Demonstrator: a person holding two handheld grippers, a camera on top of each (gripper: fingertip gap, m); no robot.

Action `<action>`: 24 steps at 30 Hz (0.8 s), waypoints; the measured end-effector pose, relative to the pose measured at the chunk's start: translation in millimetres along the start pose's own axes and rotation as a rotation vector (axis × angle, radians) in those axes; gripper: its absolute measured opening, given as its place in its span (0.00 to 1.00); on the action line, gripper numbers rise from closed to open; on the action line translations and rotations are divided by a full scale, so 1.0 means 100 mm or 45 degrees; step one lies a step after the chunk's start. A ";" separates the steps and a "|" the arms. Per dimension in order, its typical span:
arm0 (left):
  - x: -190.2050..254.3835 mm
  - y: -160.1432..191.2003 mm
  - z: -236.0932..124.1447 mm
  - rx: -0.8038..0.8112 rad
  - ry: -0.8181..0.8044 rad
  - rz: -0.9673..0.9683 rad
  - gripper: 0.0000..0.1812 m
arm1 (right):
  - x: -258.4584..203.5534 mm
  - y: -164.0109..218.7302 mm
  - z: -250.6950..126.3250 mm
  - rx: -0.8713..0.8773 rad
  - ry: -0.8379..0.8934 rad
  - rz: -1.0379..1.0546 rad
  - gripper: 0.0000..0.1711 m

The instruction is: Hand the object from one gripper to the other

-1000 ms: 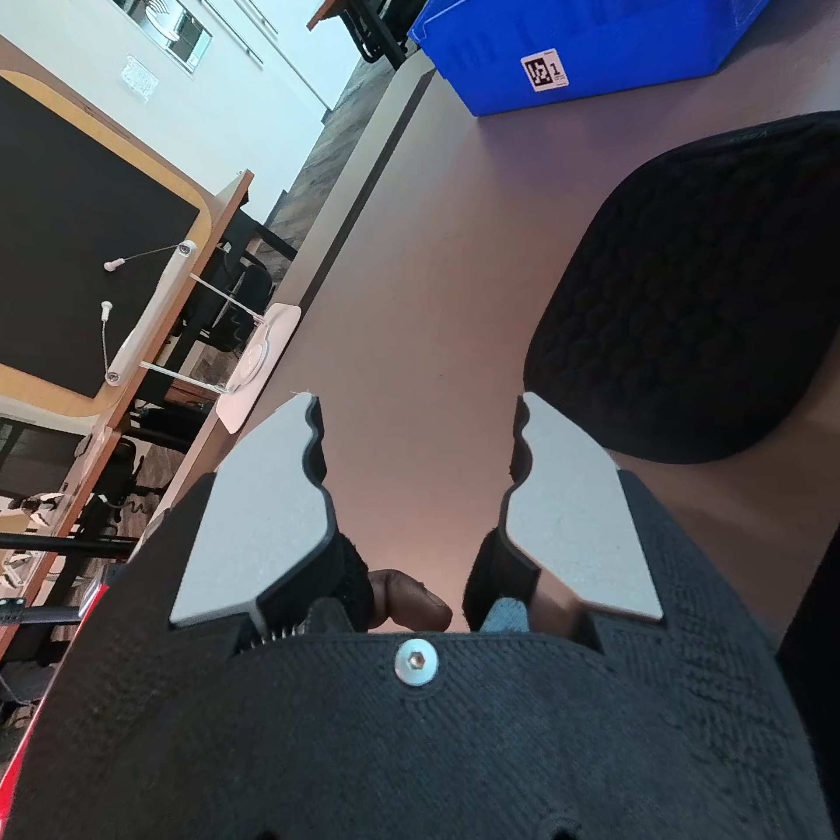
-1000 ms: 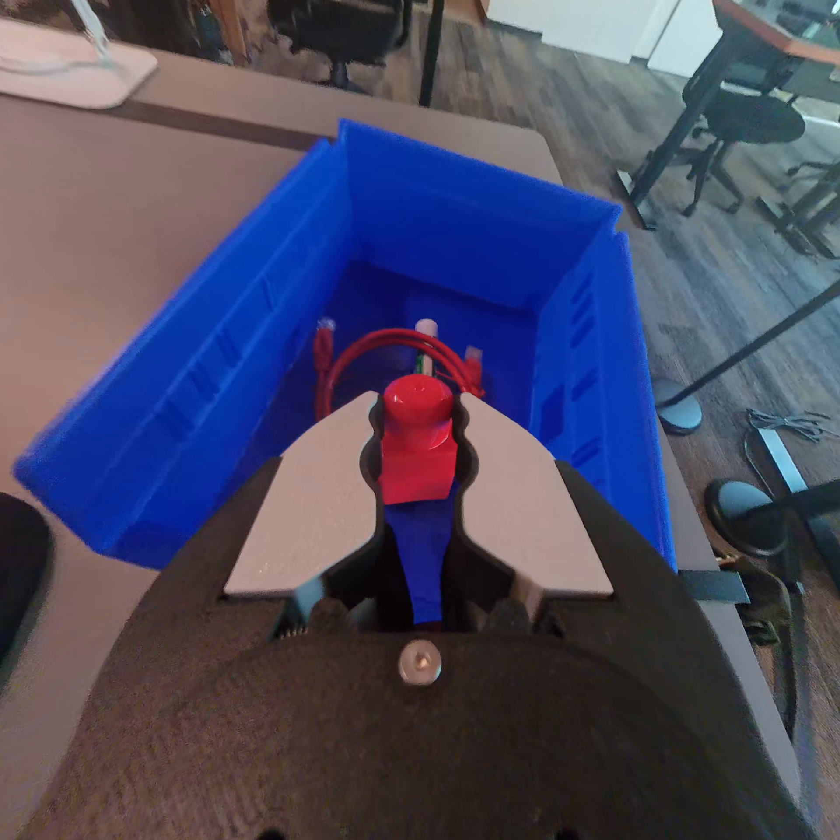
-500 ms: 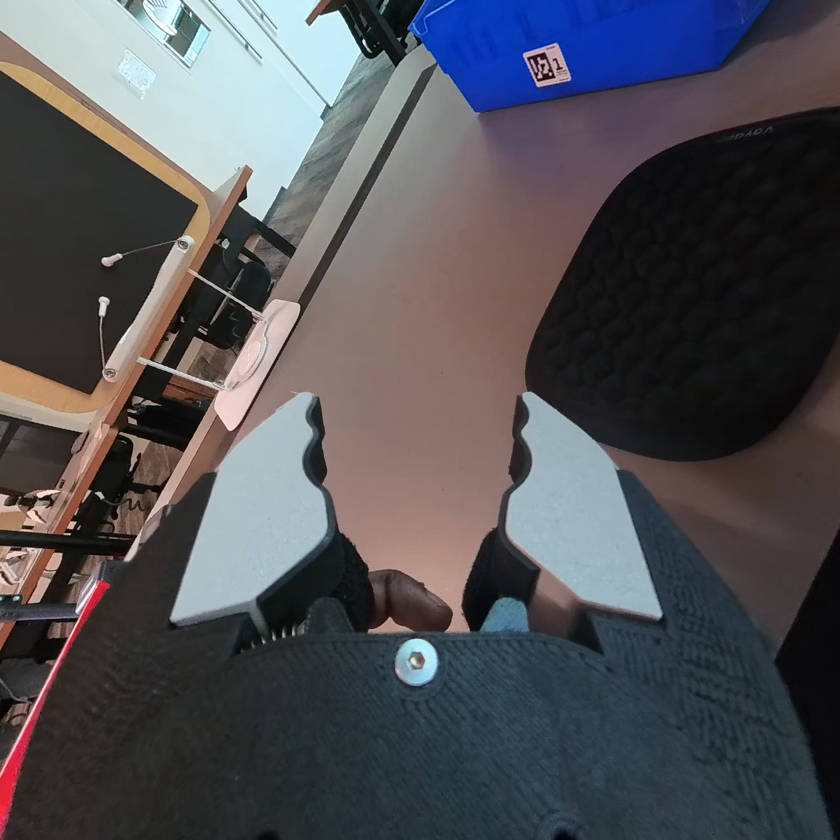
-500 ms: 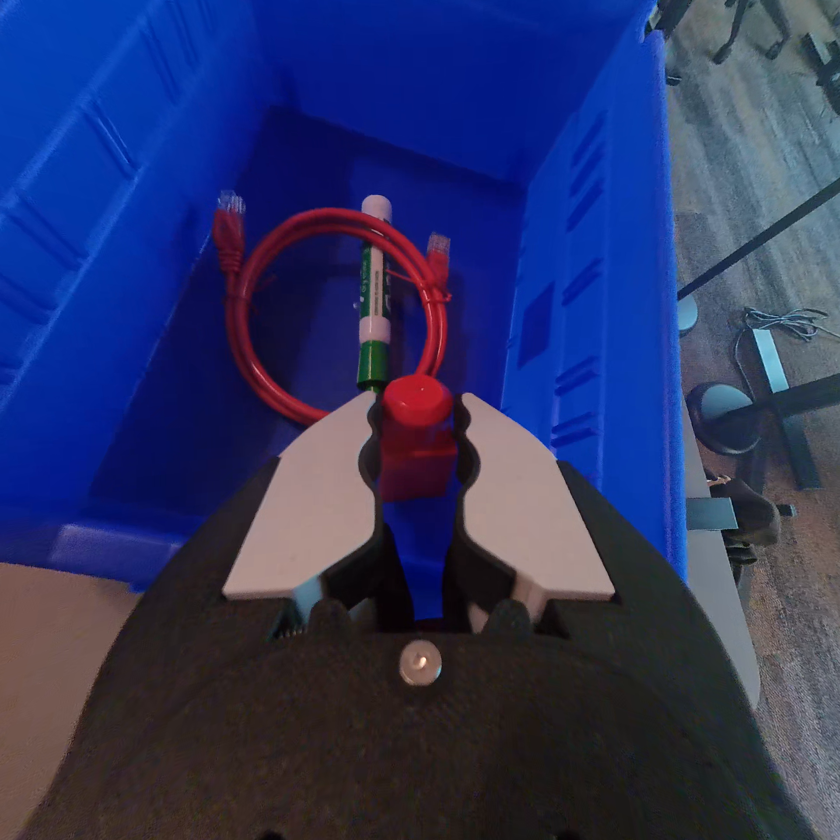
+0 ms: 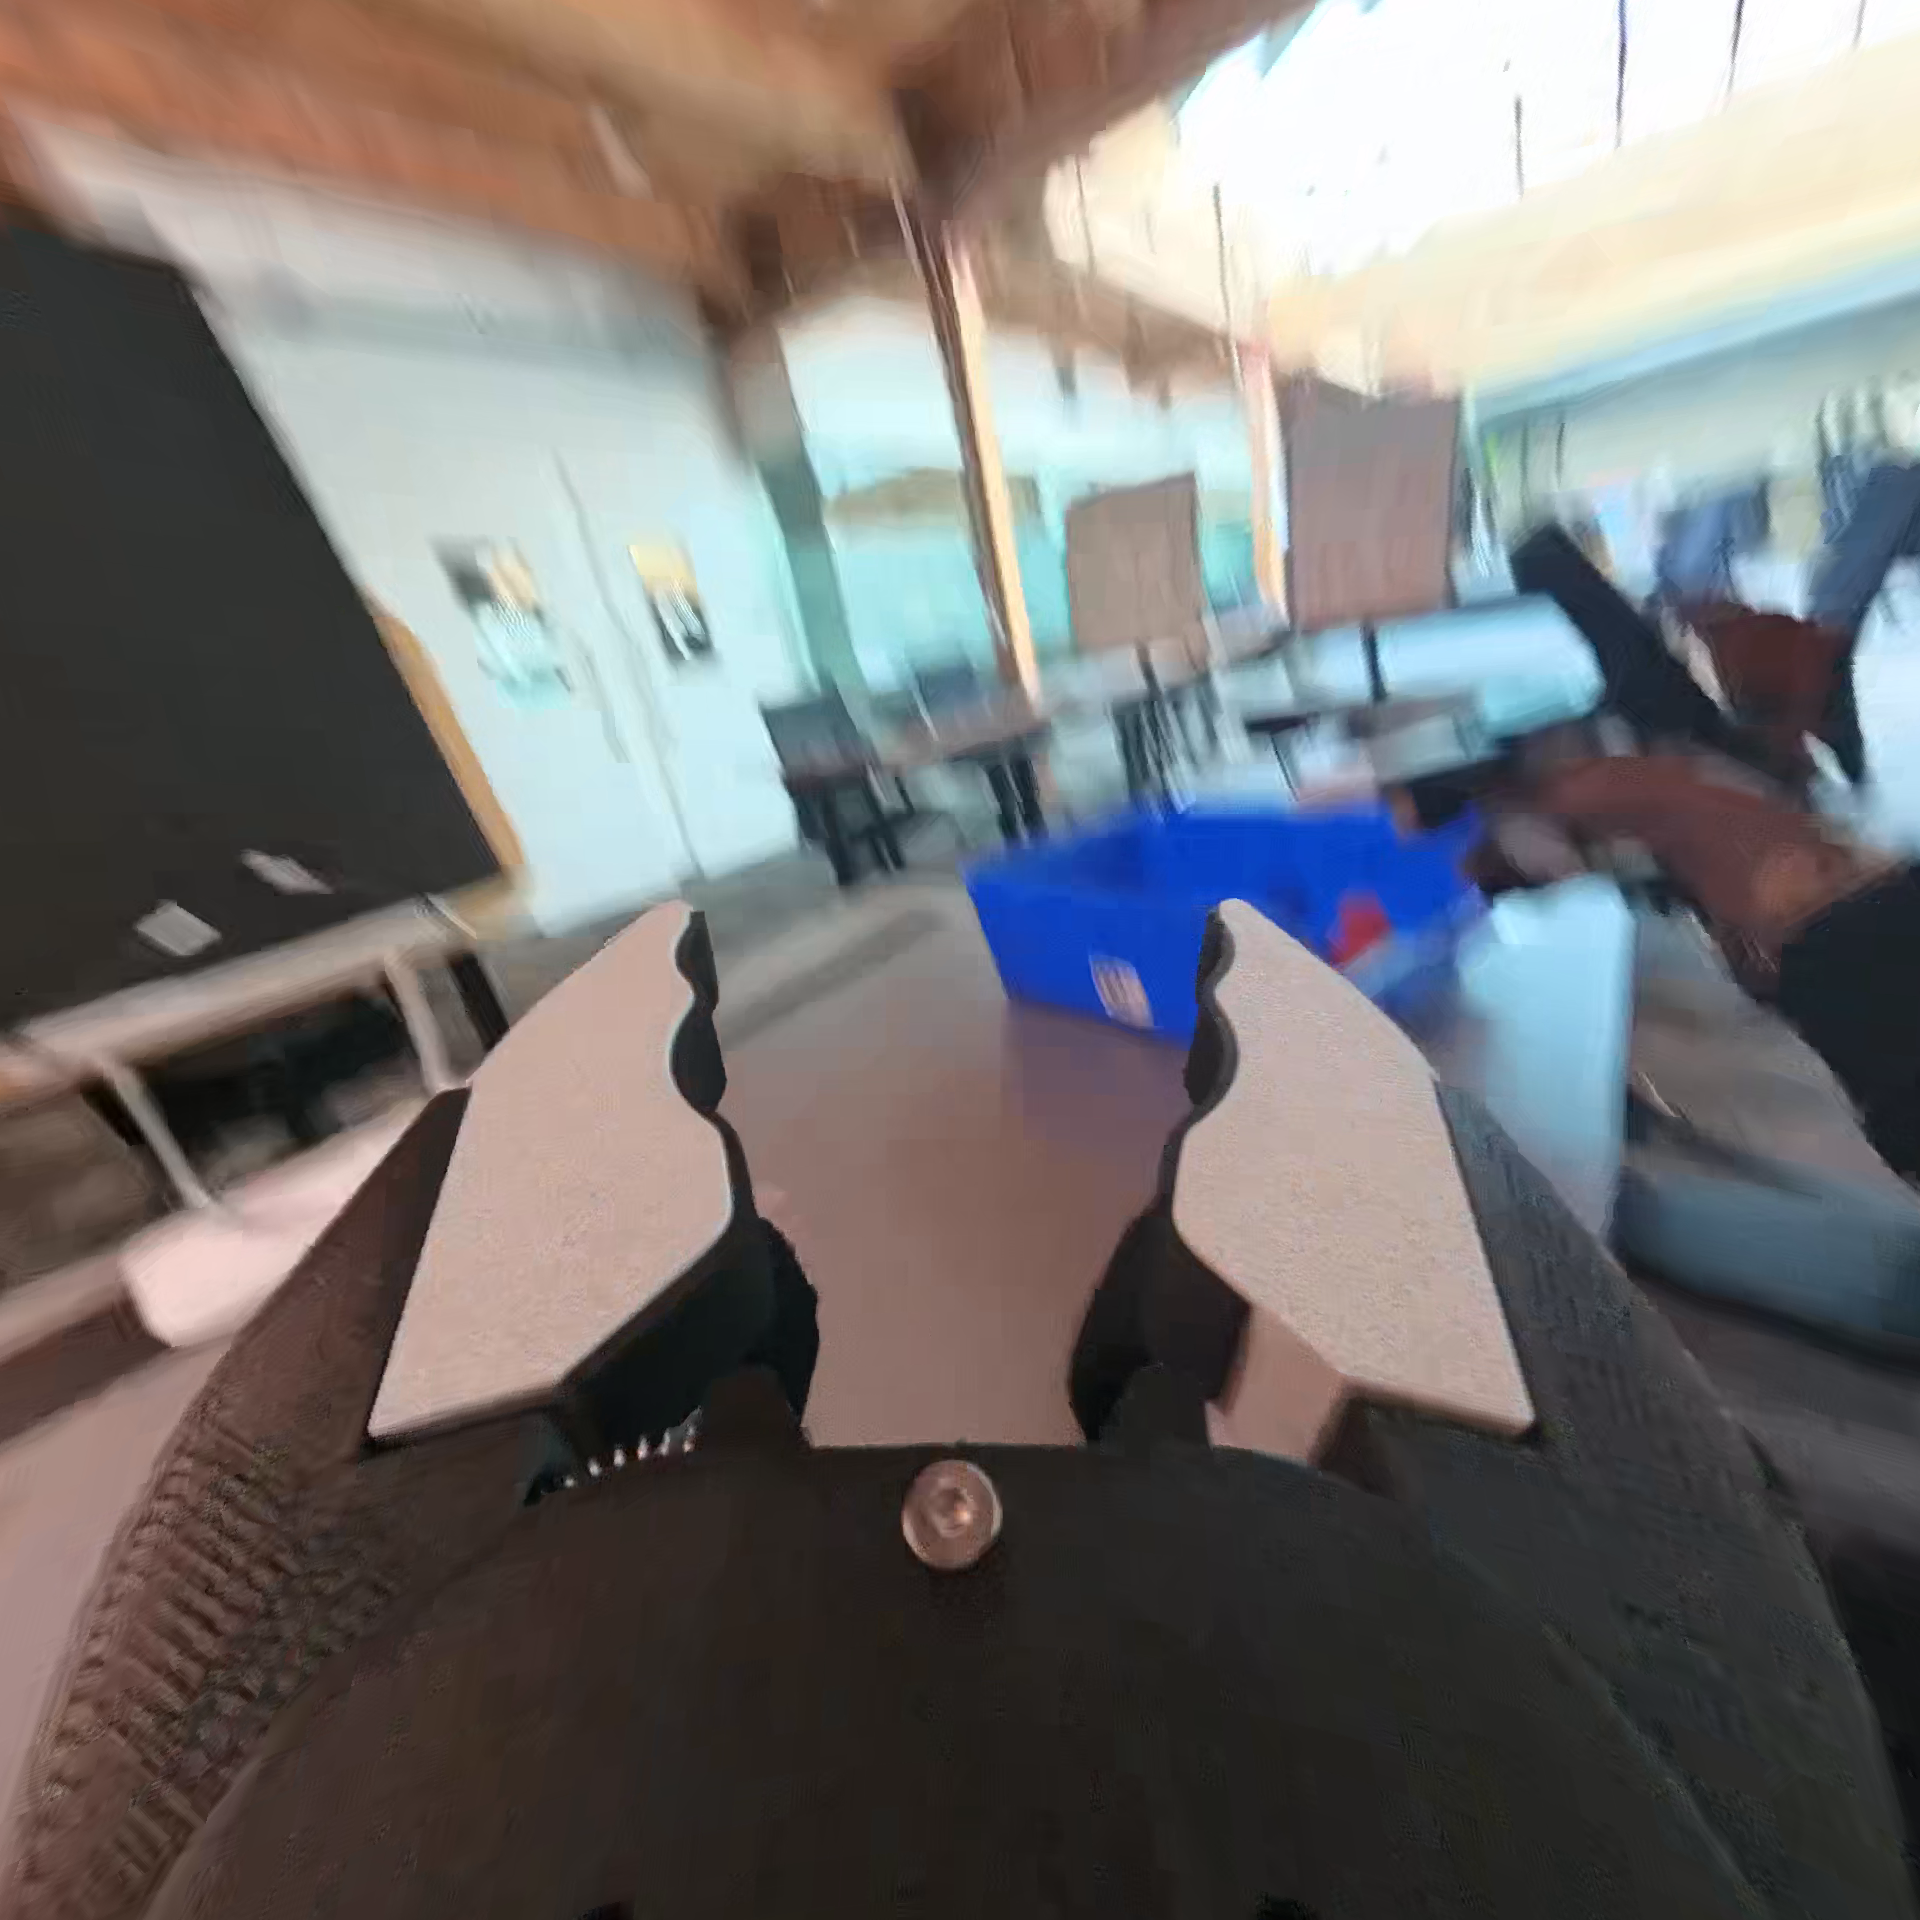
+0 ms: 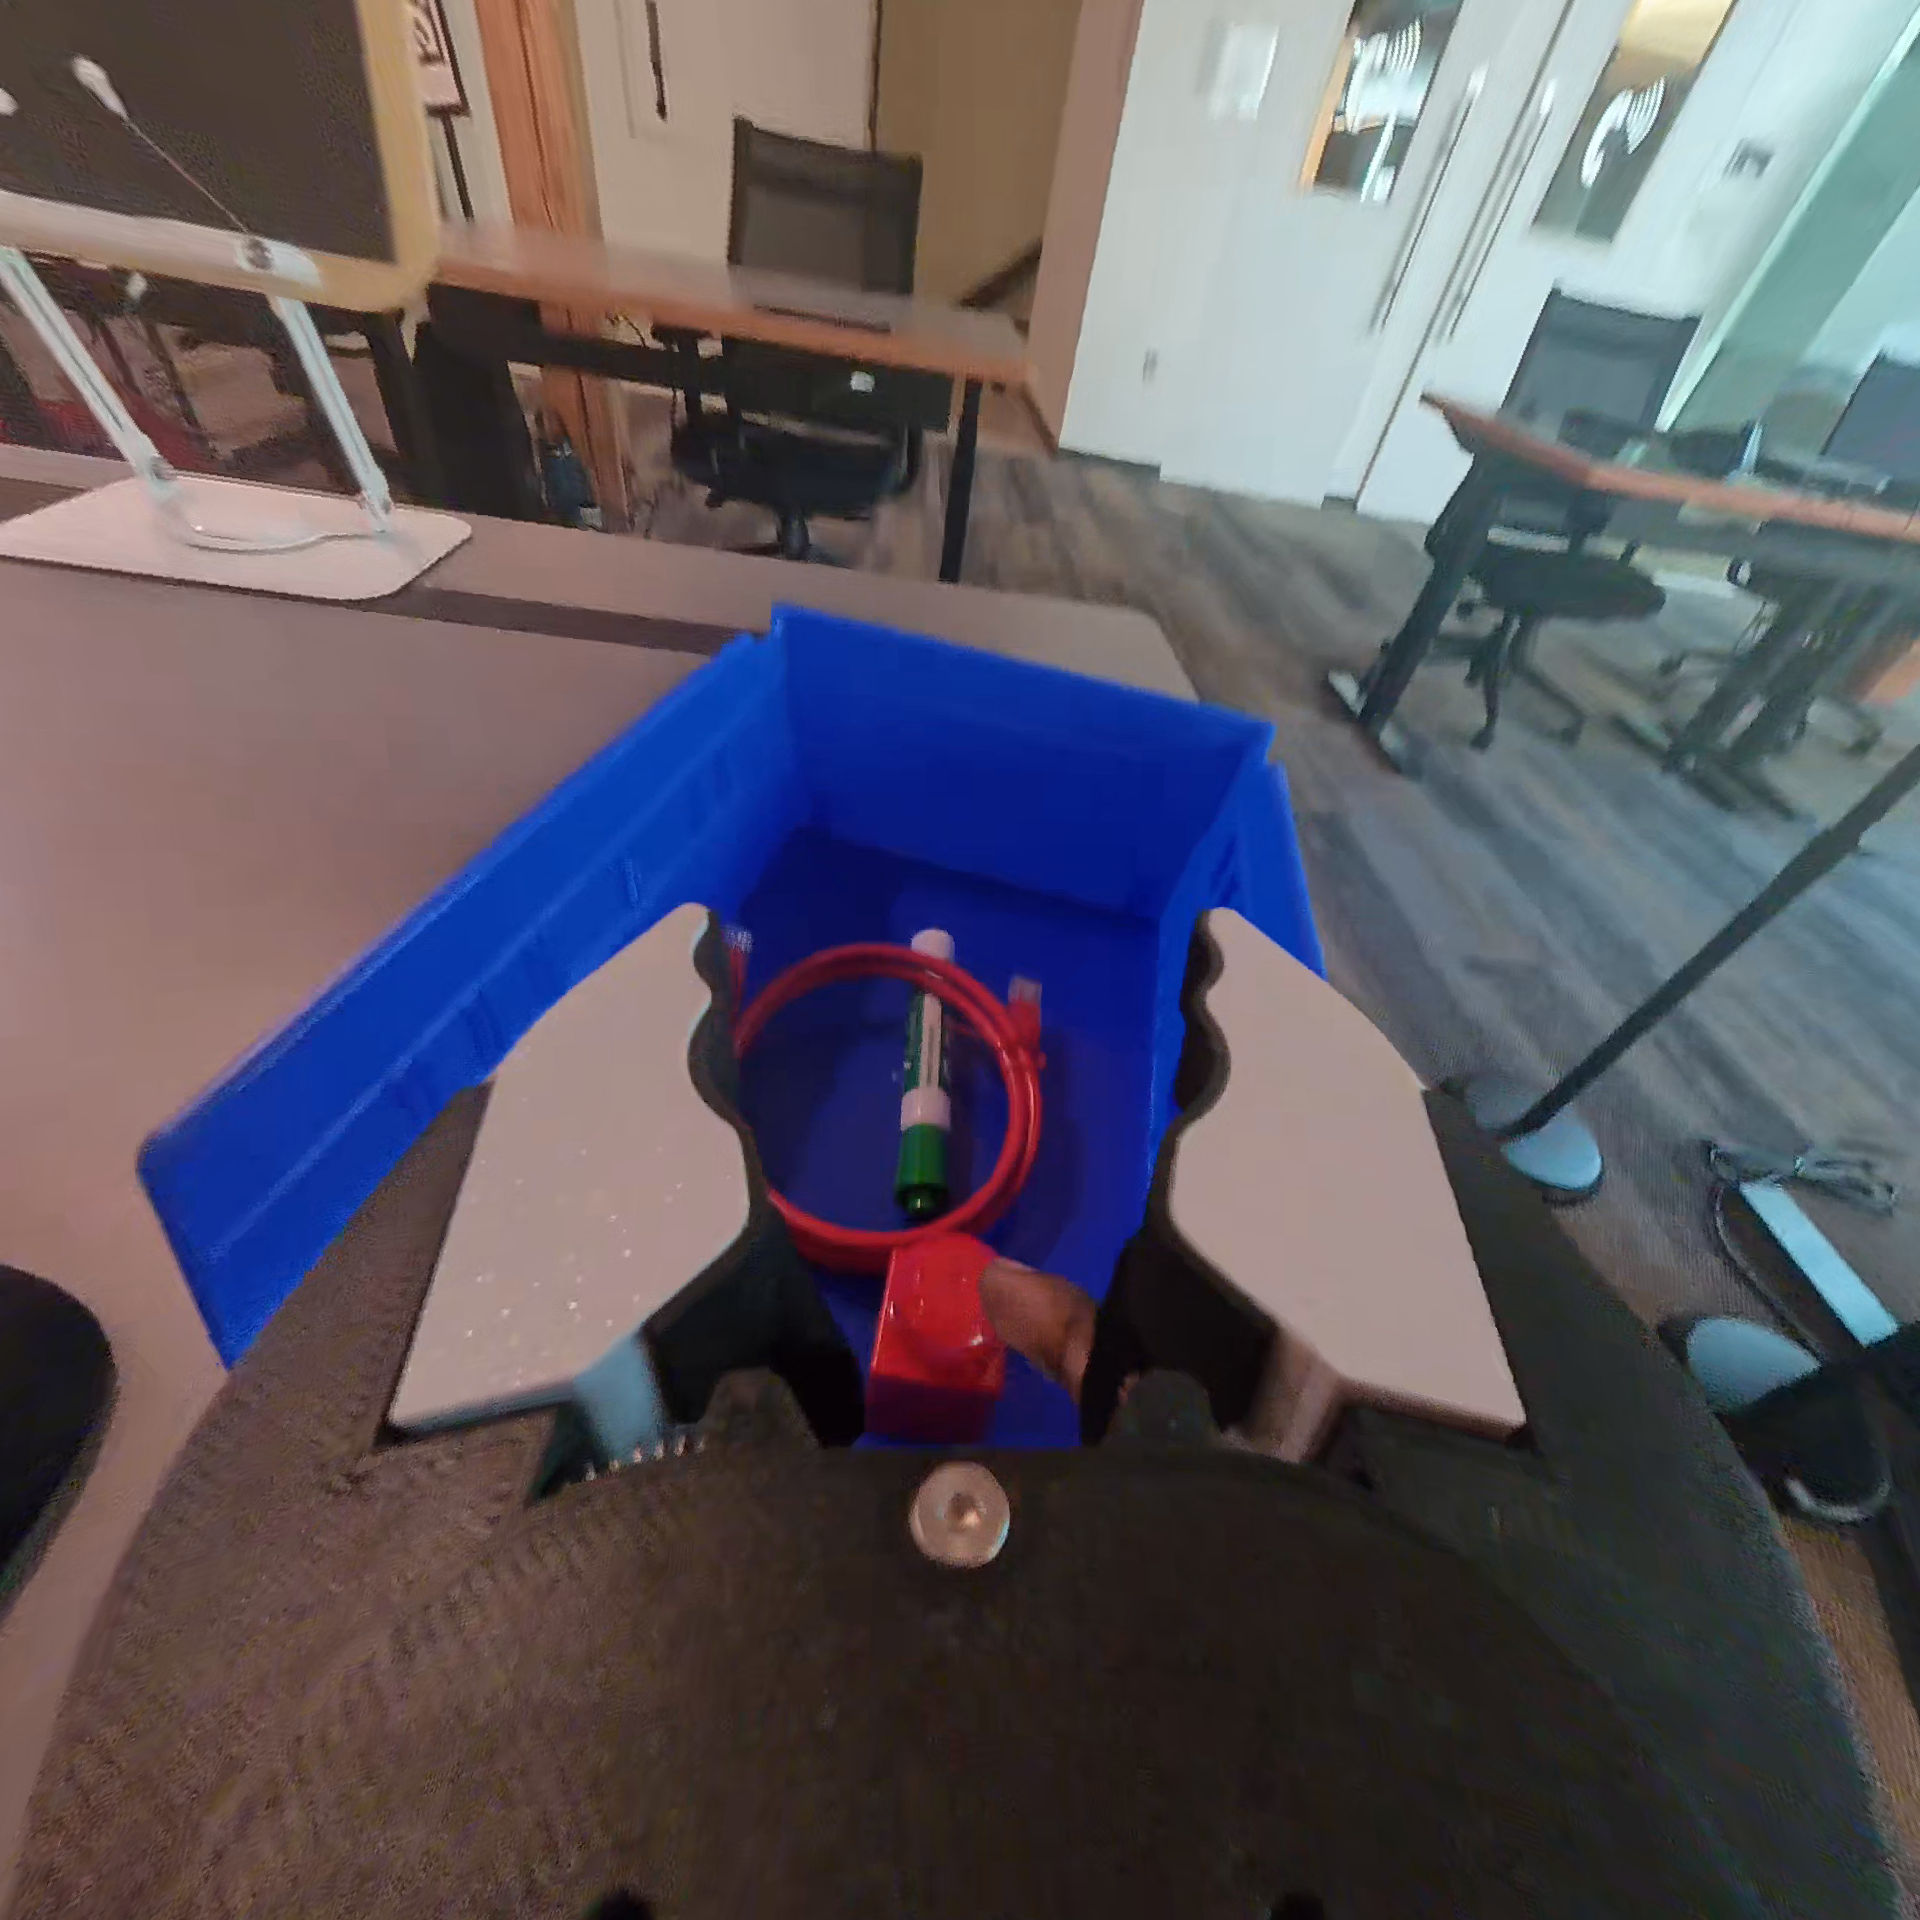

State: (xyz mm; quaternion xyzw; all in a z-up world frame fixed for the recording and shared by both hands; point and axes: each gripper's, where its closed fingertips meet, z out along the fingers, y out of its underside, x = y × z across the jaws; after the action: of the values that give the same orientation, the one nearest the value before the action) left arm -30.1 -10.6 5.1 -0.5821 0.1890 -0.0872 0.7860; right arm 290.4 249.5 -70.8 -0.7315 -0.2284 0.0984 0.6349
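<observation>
In the right wrist view my right gripper [image 6: 956, 925] is open wide above the blue bin [image 6: 499, 997]. The red block with a round cap [image 6: 935, 1340] sits low between the finger bases, at the bin's near end, and neither pad touches it. A fingertip [image 6: 1039, 1320] shows right beside it. In the blurred left wrist view my left gripper [image 5: 951, 925] is open and empty above the brown table [image 5: 935, 1195]. The blue bin [image 5: 1081, 935] stands beyond its fingertips to the right.
In the bin lie a coiled red cable [image 6: 894, 1091] and a green and white marker [image 6: 925, 1081]. A white stand base [image 6: 239, 540] sits at the table's far left. A person's arm [image 5: 1714, 831] is at the right of the left view. Desks and office chairs stand beyond the table.
My right gripper opened and let go of the red block, which now lies in the bin, and it drew back. My left gripper swung up from facing the table and the black mat towards the bin.
</observation>
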 end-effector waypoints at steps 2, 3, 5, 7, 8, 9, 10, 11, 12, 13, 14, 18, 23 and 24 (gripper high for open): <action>-0.21 -0.21 -0.11 0.127 -0.115 0.052 0.50 | -0.03 -0.04 -0.02 0.028 0.002 -0.079 0.52; -0.29 -0.31 -0.17 0.172 -0.144 0.067 0.53 | -0.04 -0.06 -0.03 0.035 0.014 -0.099 0.56; -0.41 -0.43 -0.28 0.202 -0.166 0.093 0.56 | -0.09 -0.10 -0.03 0.047 0.000 -0.109 0.65; -0.63 -0.48 -0.42 0.160 -0.256 0.168 0.57 | -0.15 -0.14 -0.03 0.061 -0.025 -0.094 0.70; -0.77 -0.50 -0.51 0.128 -0.325 0.228 0.57 | -0.18 -0.17 -0.04 0.077 -0.040 -0.084 0.71; -0.94 -0.51 -0.61 0.080 -0.415 0.295 0.57 | -0.20 -0.20 -0.05 0.096 -0.057 -0.077 0.72; -1.13 -0.49 -0.73 0.006 -0.513 0.357 0.57 | -0.23 -0.22 -0.06 0.112 -0.072 -0.065 0.71; -1.32 -0.44 -0.87 -0.097 -0.603 0.401 0.57 | -0.24 -0.25 -0.07 0.125 -0.083 -0.049 0.71; -1.50 -0.34 -1.02 -0.233 -0.687 0.421 0.56 | -0.25 -0.27 -0.08 0.137 -0.086 -0.034 0.71; -1.68 -0.21 -1.20 -0.394 -0.764 0.428 0.55 | -0.26 -0.28 -0.09 0.147 -0.094 -0.026 0.70; -1.85 -0.09 -1.40 -0.546 -0.843 0.439 0.55 | -0.27 -0.29 -0.09 0.153 -0.107 -0.020 0.70; -2.33 0.20 -2.19 -0.982 -1.146 0.482 0.51 | -0.31 -0.31 -0.10 0.171 -0.136 0.002 0.68; -2.22 0.71 -2.48 -1.270 -0.975 0.138 0.39 | -0.35 -0.27 -0.07 0.148 -0.145 -0.023 0.67; -2.19 0.79 -2.51 -1.314 -0.957 0.063 0.38 | -0.35 -0.26 -0.07 0.141 -0.145 -0.030 0.67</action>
State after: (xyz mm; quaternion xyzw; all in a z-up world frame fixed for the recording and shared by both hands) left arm -336.9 -129.2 -89.8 -0.8720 -0.0684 0.2434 0.4191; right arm 256.9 229.7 -49.3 -0.6857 -0.2671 0.1447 0.6614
